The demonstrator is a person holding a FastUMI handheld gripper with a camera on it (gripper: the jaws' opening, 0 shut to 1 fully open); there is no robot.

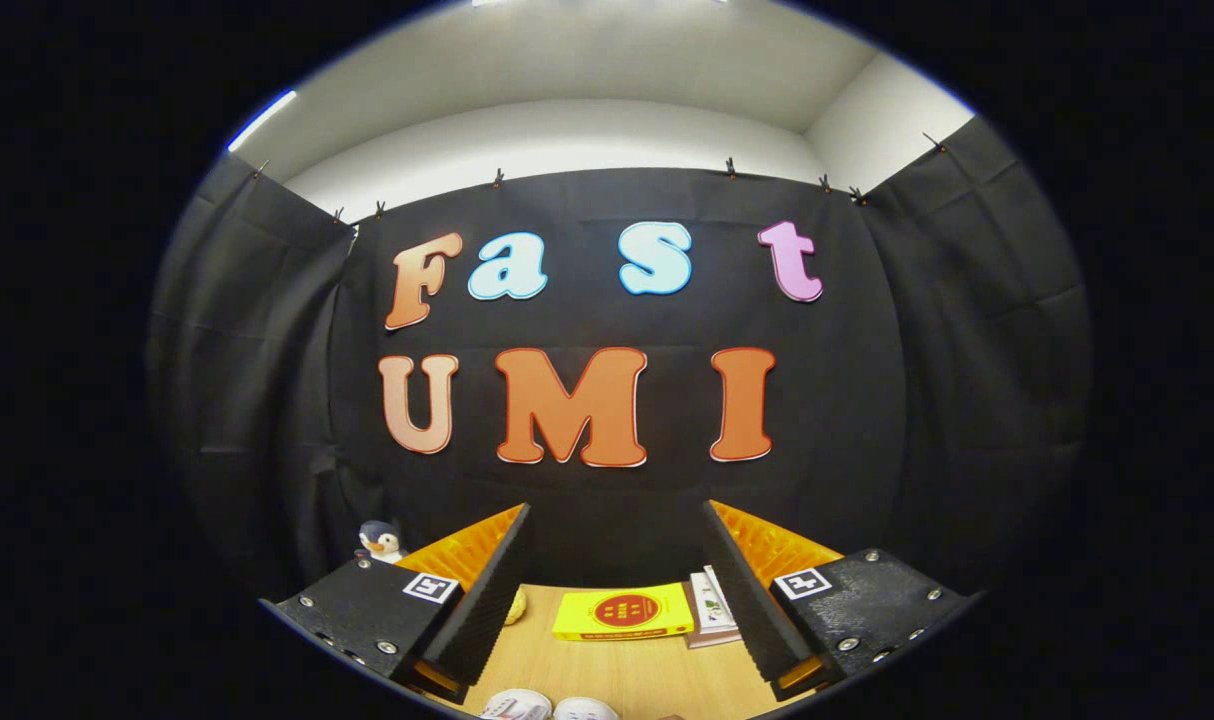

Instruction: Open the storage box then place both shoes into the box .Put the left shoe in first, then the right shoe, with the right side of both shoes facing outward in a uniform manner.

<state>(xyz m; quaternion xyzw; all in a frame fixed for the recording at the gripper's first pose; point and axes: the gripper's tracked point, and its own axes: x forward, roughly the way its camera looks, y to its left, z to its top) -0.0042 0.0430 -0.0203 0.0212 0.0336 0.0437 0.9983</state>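
Observation:
My gripper (617, 530) is held high and level, facing the black cloth wall, its two fingers wide apart with nothing between them. Low down, below the fingers, the tops of two white shoes (549, 708) peek up from the near edge of a wooden table (617, 665); little of them shows. I cannot make out a storage box.
On the table beyond the fingers lies a flat yellow box (623, 612) with a red round mark, and beside it a few booklets (712, 605). A small penguin toy (380, 541) stands at the table's far left, and a small yellow object (516, 605) sits by the left finger.

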